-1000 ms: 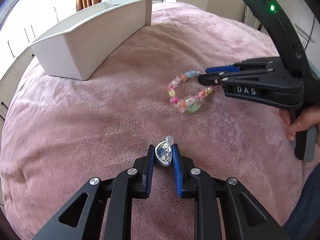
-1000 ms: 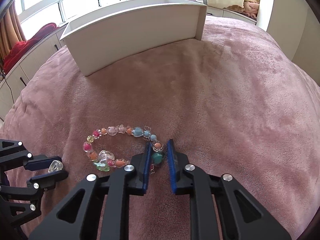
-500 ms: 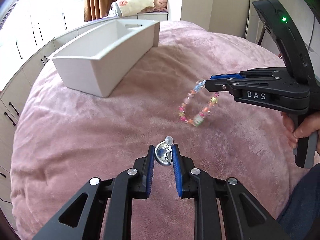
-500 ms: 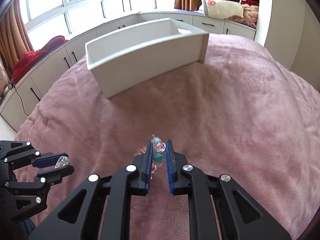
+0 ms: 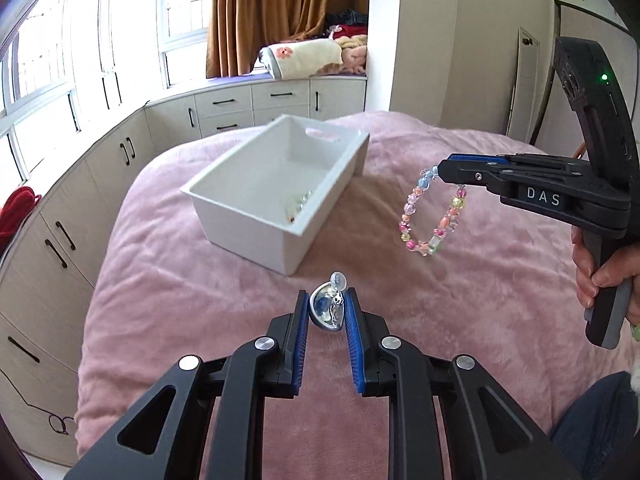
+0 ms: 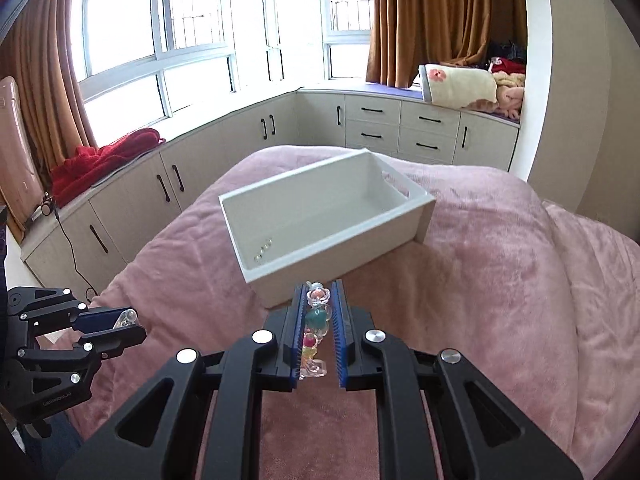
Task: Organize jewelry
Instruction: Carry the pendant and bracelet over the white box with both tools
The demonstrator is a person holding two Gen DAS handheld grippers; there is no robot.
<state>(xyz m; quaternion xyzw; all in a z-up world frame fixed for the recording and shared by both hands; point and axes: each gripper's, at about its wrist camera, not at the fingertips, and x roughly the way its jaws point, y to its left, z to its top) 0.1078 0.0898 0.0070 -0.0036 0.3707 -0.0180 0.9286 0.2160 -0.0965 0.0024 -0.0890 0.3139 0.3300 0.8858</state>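
right gripper (image 6: 318, 308) pinches limp, light beaded bracelet (image 5: 430, 216), dangling beside white bin (image 5: 240, 200). left gripper (image 5: 328, 312) clamps small silver ring (image 5: 327, 310); smooth, probably slippery, best held across band.

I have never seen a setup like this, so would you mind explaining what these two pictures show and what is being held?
No robot here: a person holds a handheld two-finger gripper in each hand, each carrying a fisheye camera looking along its jaws. One picture comes from the left gripper, the other from the right gripper. The left one is clamped on a small silver charm; the right one has a colourful beaded bracelet dangling from it. Both hover over a pink blanket, where a white box sits with some small beads inside.
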